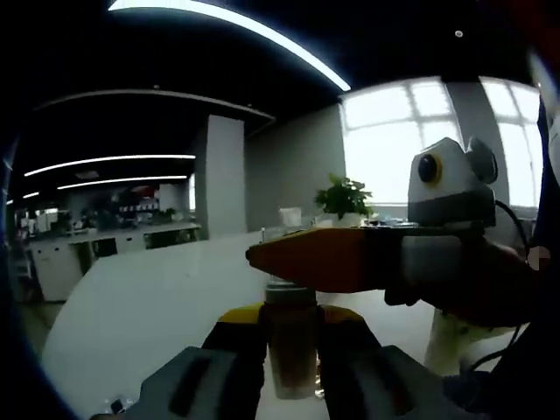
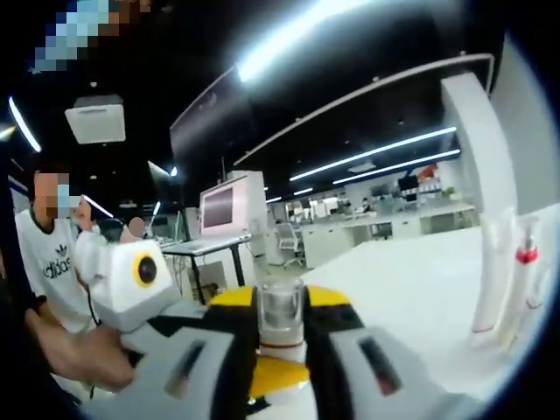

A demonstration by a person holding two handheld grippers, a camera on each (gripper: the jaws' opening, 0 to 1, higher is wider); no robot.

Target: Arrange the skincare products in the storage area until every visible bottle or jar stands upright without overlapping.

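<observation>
Standing between the yellow-tipped jaws of the left gripper [image 1: 291, 337] is a slim bottle [image 1: 291, 346] of pale brownish liquid with a grey cap, upright and pressed on both sides by the jaws, so that gripper is closed on it. In the left gripper view the right gripper [image 1: 350, 259] reaches in from the right, its orange jaw lying level just above the bottle's cap, touching it or very nearly so; I cannot tell which. A person's hand [image 1: 477, 289] wraps that gripper's handle. Beyond lies a long white table [image 1: 149, 302], with a small potted plant [image 1: 344, 197] at its far end before bright windows [image 1: 411, 144]. In the right gripper view the right gripper [image 2: 282, 337] has its own jaws closed in against a clear cap [image 2: 282, 308] and the white neck below it, which looks to be the top of the same bottle, so it too is gripping. The left gripper [image 2: 140, 302] shows at the left of that view, white-bodied, held by a hand [image 2: 74, 354]. On the white table [image 2: 411, 289] to the right stand two tall slender clear tubes [image 2: 507, 271], upright and just beside each other, one with a red band near its top. A person in a white T-shirt [image 2: 44, 262] is at the left edge, and desks and a monitor [image 2: 223, 206] sit farther back.
</observation>
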